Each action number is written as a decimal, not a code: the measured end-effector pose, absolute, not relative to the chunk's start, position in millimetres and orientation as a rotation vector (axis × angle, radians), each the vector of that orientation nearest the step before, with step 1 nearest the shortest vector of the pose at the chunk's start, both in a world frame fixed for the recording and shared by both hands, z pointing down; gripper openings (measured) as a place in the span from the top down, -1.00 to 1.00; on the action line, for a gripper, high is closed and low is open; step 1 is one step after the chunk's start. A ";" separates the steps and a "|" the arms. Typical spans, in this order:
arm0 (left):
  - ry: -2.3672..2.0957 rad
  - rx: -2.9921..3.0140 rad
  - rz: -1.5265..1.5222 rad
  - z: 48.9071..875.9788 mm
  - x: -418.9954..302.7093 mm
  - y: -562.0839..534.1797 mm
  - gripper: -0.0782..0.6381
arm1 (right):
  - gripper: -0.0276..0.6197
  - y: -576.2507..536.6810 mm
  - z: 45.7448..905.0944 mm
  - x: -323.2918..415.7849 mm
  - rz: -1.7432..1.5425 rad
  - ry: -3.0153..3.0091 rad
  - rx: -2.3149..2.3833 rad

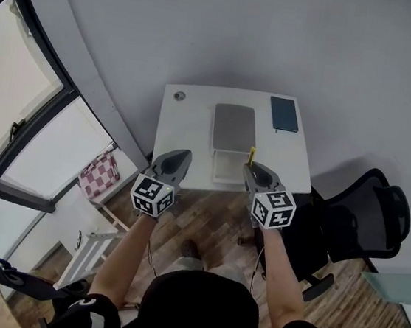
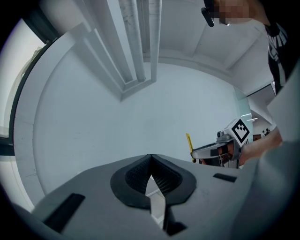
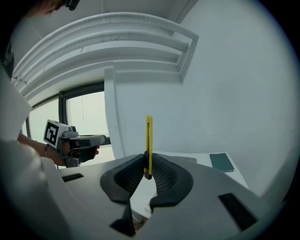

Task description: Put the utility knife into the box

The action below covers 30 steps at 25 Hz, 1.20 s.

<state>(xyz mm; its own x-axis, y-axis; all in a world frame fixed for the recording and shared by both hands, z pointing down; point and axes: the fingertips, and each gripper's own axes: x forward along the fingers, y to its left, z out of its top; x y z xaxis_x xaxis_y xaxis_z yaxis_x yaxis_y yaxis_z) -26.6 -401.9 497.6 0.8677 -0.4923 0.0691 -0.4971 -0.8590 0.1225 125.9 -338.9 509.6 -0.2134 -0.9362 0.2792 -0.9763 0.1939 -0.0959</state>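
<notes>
Your right tongs (image 3: pixel 148 165) are clenched on the utility knife (image 3: pixel 149 140). They pinch it only at its lower end, and the yellow body stands upright above the jaws. Your left tongs (image 2: pixel 151 161) are closed with nothing between them, and you hold them beside the right ones at about the same height.

In the head view the knife hangs over the near edge of the counter (image 1: pixel 187 128), just beside the near right corner of the box (image 1: pixel 234 126). The box lies in the middle of the counter, with its grey part toward the far edge and its pale part toward the near edge. The pale part looks to me like the open tray, but it is too small there to be sure. A dark notebook (image 1: pixel 284 113) lies at the far right corner, well apart from the box.

I judge that you are carrying the knife to the box. Because the grip takes only the short end, the knife may swing, so move slowly. Bring it over the open part, tip your wrist until the knife lies along the long side of the box, and lower it to the bottom before you release. Do not open the jaws high above it. If the box slides, steady its rim with the left tongs.
</notes>
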 end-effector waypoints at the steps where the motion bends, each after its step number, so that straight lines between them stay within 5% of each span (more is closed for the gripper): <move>1: -0.776 2.899 0.055 498.9 -28.7 -405.7 0.71 | 0.72 -342.3 510.0 124.7 0.380 -2.299 1.862; 30: -0.905 2.818 0.088 513.8 33.8 -434.2 0.71 | 0.72 -390.4 528.6 183.7 0.407 -2.388 1.700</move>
